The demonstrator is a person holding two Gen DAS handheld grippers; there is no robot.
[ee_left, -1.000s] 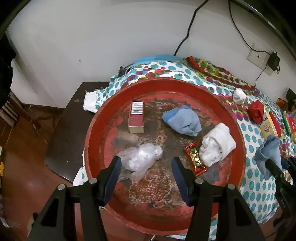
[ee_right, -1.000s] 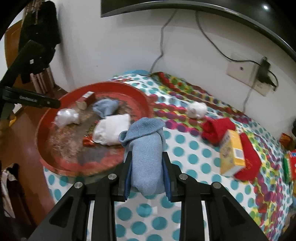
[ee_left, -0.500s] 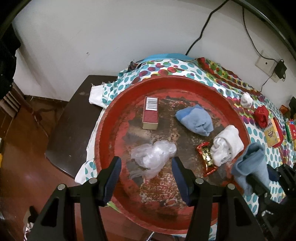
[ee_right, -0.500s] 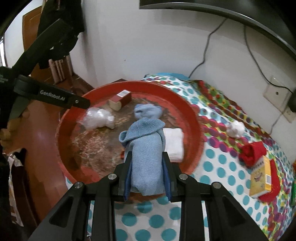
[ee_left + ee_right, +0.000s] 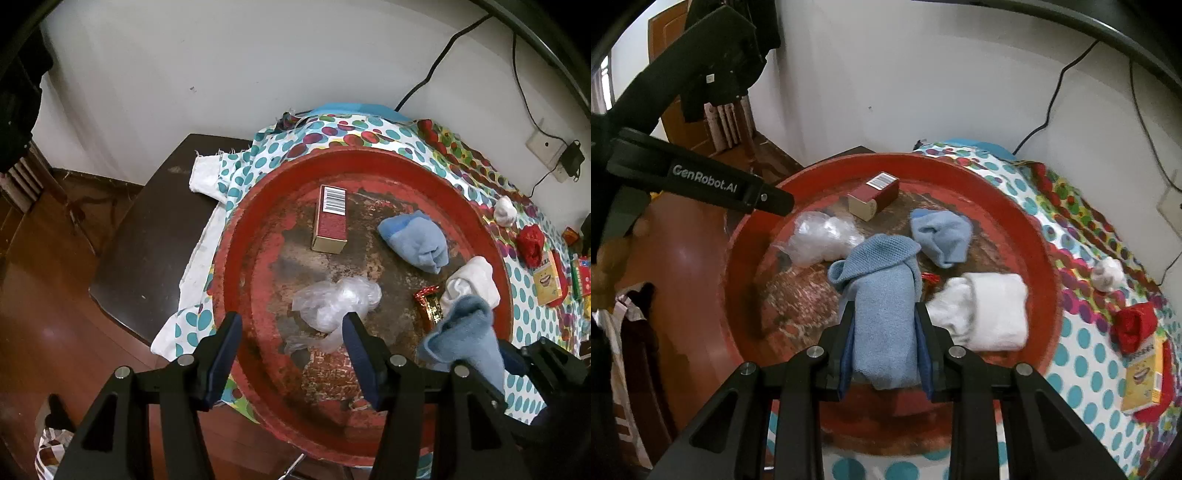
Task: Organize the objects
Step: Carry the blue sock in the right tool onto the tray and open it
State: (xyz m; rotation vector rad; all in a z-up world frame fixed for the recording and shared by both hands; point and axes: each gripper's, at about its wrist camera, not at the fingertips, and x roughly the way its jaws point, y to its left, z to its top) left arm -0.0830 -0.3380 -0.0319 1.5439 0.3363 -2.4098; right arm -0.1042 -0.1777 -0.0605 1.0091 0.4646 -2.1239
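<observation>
Moved since the earlier frame: the right hand-held gripper (image 5: pixel 884 339), carrying a rolled blue towel (image 5: pixel 881 295), now sits over the red round tray (image 5: pixel 1015 206) rather than over the dotted cloth beside it; the left hand-held gripper (image 5: pixel 291 354) has shifted so the tray lies more to the right of its view.

Right hand-held gripper: fingers pressed against both sides of the blue towel, which stands out ahead of them, its folded end over the tray's worn middle. In the left wrist view the same towel (image 5: pixel 465 336) appears at the tray's near right edge, in front of the white cloth.

Left hand-held gripper: fingers apart, nothing between them, held above the near part of the tray, with the clear plastic bag (image 5: pixel 336 302) just beyond the tips.

Tray contents:
- maroon carton with a barcode (image 5: pixel 330 219), lying flat toward the far side;
- light blue folded cloth (image 5: pixel 415 240), right of the carton;
- white folded cloth (image 5: pixel 471 282), near the right rim;
- red and gold wrapper (image 5: pixel 428 302), touching the white cloth;
- crumpled clear plastic bag, near the centre.

Off the tray, on the polka-dot tablecloth (image 5: pixel 532 306): small white bundle (image 5: pixel 505 211), red crumpled item (image 5: pixel 530 240), yellow box (image 5: pixel 547 278).

Tablecloth covers part of a dark table (image 5: pixel 147 236).
</observation>
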